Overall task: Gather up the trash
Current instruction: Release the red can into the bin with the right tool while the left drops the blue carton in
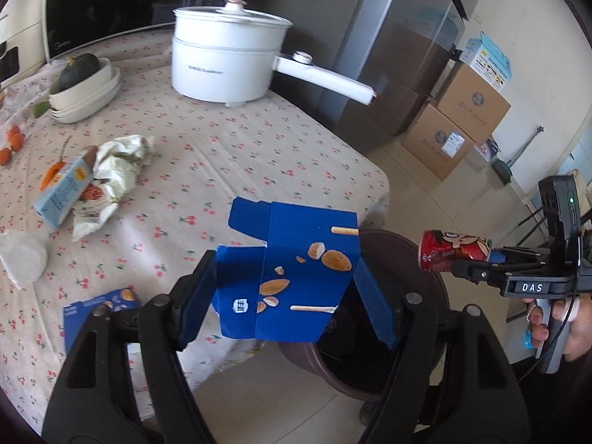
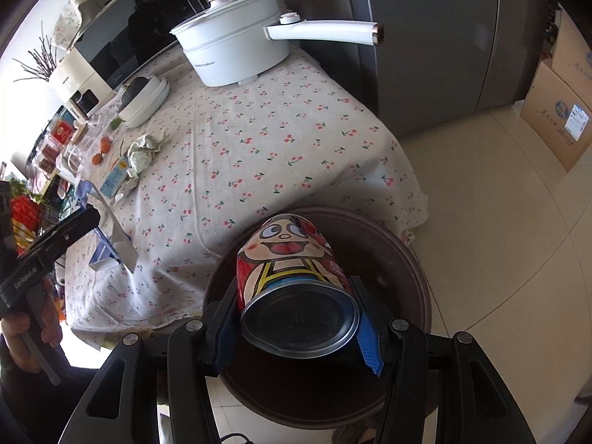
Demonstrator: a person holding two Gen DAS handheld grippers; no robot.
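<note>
My left gripper (image 1: 285, 288) is shut on a flattened blue almond snack box (image 1: 292, 273) and holds it at the table's edge, partly over the brown trash bin (image 1: 425, 259). My right gripper (image 2: 296, 318) is shut on a red cartoon drink can (image 2: 292, 270), held on its side above the bin (image 2: 407, 259). The can also shows in the left wrist view (image 1: 455, 251). On the table lie a crumpled wrapper (image 1: 118, 162), a light blue carton (image 1: 63, 192), a white tissue (image 1: 22, 255) and another blue box (image 1: 100, 310).
A cherry-print tablecloth (image 1: 240, 155) covers the table. A white electric pot (image 1: 225, 59) with a long handle stands at the back, stacked bowls (image 1: 85, 88) to its left, a microwave (image 1: 111, 7) behind. A fridge (image 2: 425, 37) and cardboard boxes (image 1: 458, 118) stand to the right.
</note>
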